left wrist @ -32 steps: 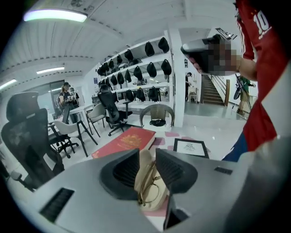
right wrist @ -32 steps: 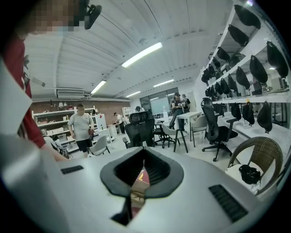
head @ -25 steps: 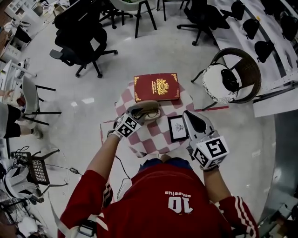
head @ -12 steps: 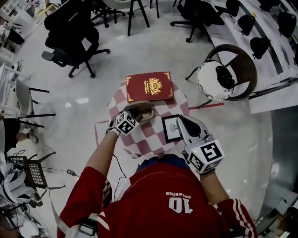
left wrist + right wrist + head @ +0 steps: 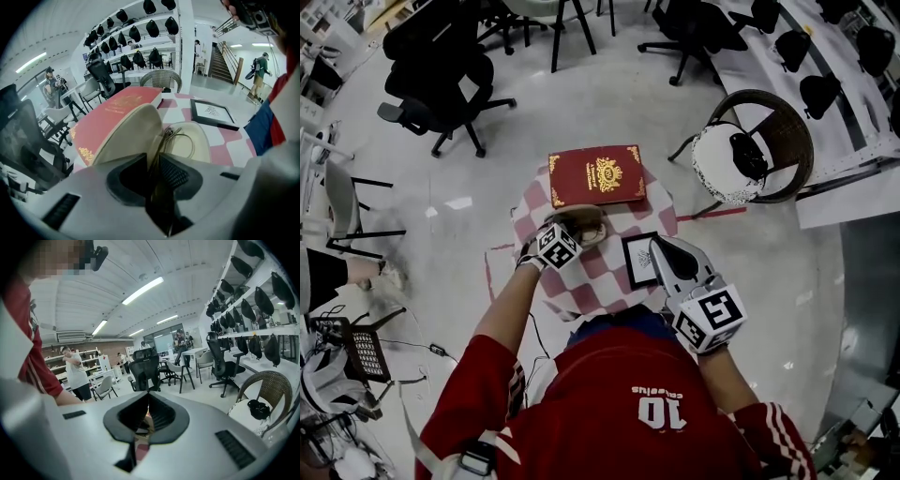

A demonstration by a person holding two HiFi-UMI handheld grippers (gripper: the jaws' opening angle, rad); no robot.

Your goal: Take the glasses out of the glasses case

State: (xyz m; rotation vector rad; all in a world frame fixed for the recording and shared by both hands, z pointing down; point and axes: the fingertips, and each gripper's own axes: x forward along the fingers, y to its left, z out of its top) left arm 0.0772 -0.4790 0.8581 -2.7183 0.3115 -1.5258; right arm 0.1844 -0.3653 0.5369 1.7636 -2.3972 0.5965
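Where the cream oval glasses case point(image 5: 587, 221) lies open at the middle of the small round checked-cloth table point(image 5: 598, 289), the left gripper point(image 5: 572, 232) reaches into it. Its jaws are pressed together on the thin gold wire-framed glasses point(image 5: 177, 137), which sit in the case's lower shell with the lid tilted up on the left. Just beyond the case, the red gold-ornamented book point(image 5: 595, 175) fills the table's far edge and overhangs it slightly. The right gripper point(image 5: 657, 247) hovers over the black-framed picture point(image 5: 637, 261) near the right edge, jaws closed with nothing between them. Bare floor rings the table; the brown wicker chair point(image 5: 787, 131) and black office chair point(image 5: 441, 84) stand well apart from it.
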